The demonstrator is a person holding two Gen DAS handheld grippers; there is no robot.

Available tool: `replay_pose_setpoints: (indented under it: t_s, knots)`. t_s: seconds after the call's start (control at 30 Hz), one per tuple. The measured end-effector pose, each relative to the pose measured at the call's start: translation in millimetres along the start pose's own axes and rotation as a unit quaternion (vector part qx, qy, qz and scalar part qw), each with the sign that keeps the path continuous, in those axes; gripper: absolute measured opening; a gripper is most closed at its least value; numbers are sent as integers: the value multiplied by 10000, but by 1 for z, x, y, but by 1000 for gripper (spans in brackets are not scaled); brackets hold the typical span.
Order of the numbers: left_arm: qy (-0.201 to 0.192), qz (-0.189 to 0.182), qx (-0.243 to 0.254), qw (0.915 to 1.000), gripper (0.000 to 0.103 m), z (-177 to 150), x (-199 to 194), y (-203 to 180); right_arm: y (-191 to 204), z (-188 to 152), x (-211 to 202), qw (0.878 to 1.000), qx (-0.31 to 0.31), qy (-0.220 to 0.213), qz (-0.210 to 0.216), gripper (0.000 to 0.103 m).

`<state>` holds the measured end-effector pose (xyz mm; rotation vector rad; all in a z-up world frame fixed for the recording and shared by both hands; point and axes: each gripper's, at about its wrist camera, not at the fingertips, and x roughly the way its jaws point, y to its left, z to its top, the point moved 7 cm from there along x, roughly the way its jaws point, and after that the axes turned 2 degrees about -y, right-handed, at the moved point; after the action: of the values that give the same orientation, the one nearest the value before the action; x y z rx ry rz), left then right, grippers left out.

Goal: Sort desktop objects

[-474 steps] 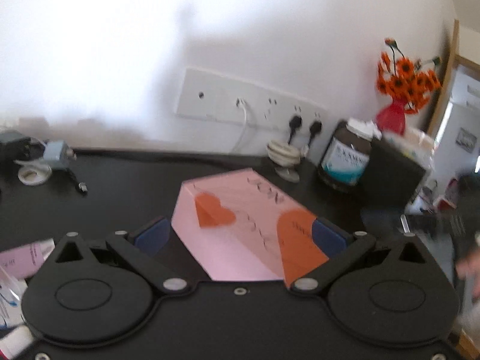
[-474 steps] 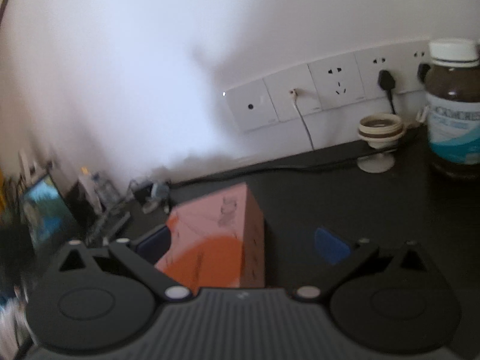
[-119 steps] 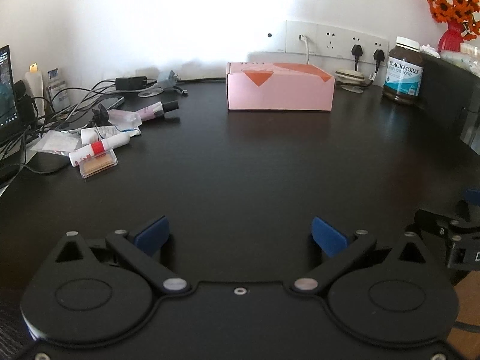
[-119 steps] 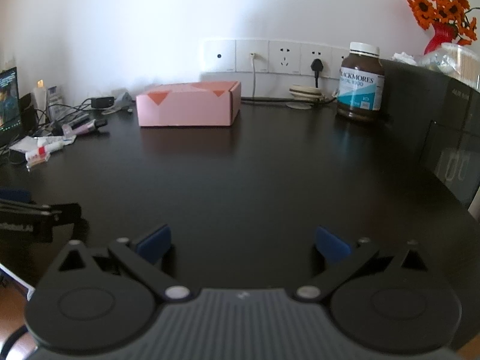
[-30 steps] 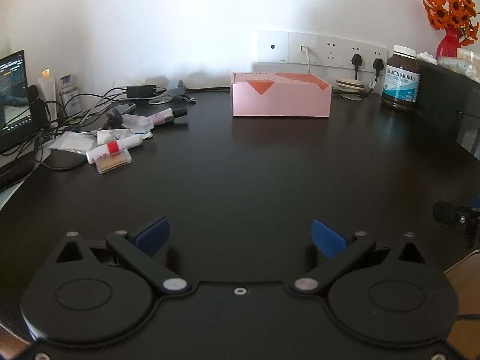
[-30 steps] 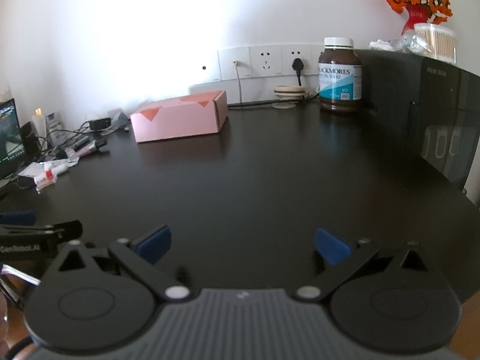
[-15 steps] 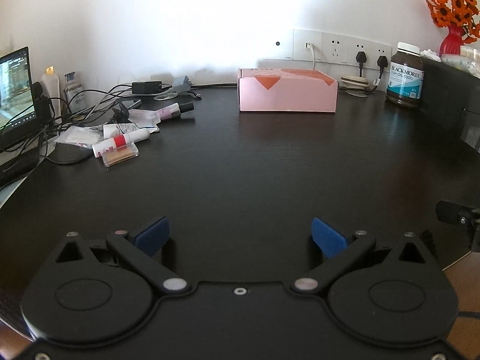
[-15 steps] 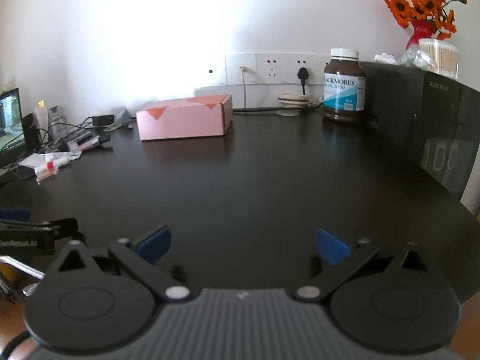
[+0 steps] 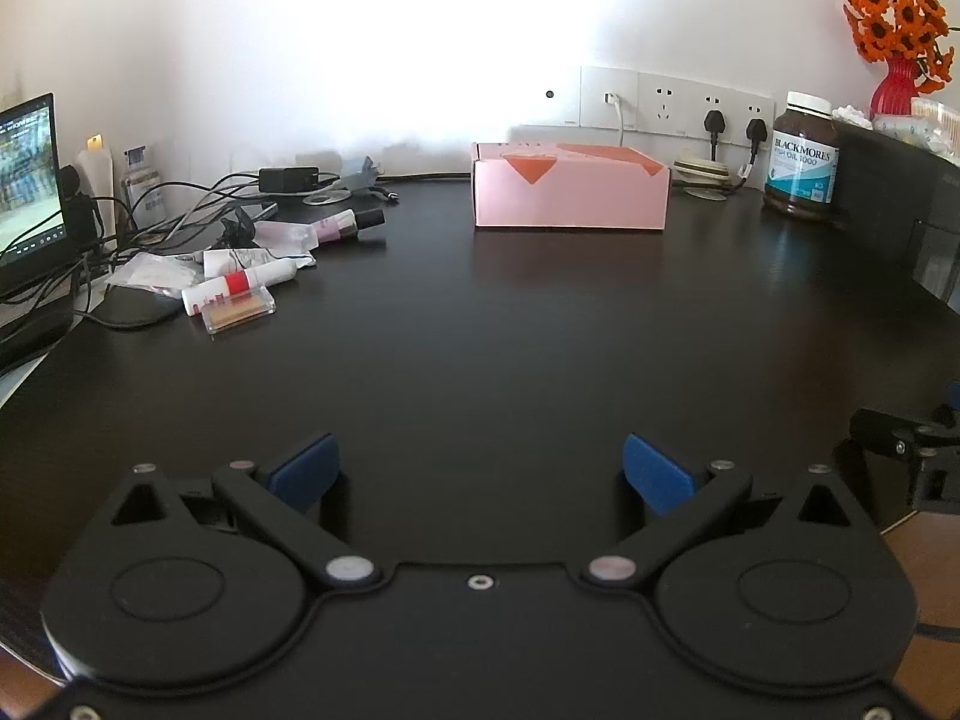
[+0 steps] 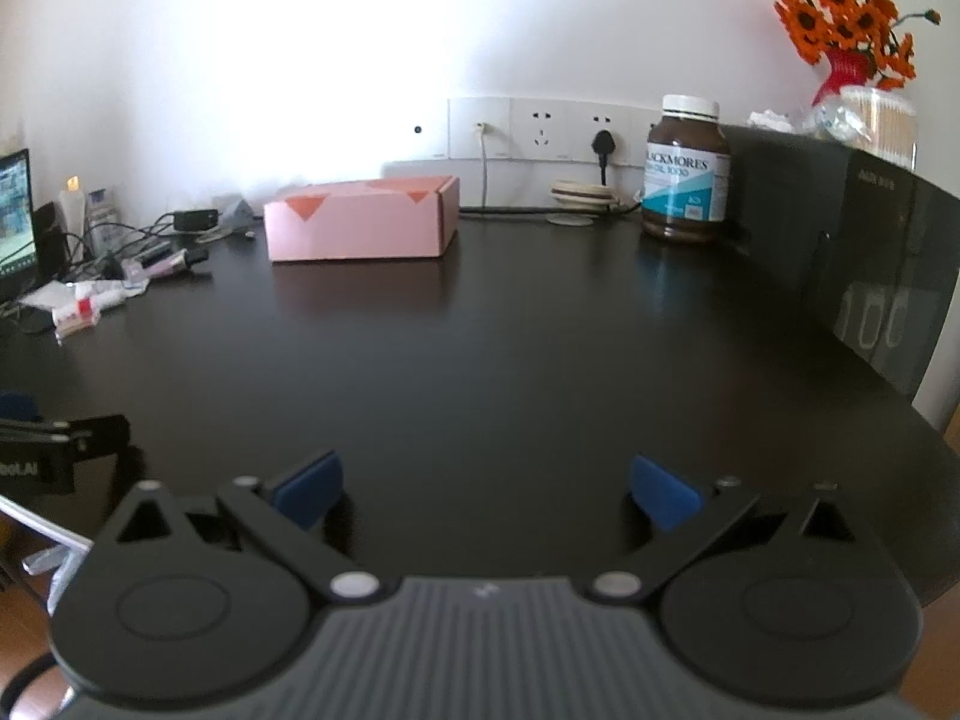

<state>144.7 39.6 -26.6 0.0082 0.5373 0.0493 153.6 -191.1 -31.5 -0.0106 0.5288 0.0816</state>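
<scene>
At desk's near edge, left gripper (image 9: 480, 468) and right gripper (image 10: 486, 489) both gape empty; approach tube (image 9: 237, 288) at 10 o'clock low, along its length.

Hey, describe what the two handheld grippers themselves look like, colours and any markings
Both are matte black with two round discs, silver pivot pins and linkage bars ending in blue fingers. The left gripper has a smooth black top; the right gripper has a ribbed grey top. White lettering shows on the left one's side in the right wrist view.

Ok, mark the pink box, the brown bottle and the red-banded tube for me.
pink box (image 9: 570, 201): left wrist view, front wall.
brown bottle (image 10: 684, 189): right wrist view, label.
red-banded tube (image 9: 235, 284): left wrist view, red band.
</scene>
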Motion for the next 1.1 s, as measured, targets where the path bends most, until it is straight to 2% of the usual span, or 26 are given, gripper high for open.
replay_pose_setpoints:
  t_s: [1.1]
  knots:
    - [30,-45,11,10000,103,1,1,3,6,1,2,10000,23,48,-55,102]
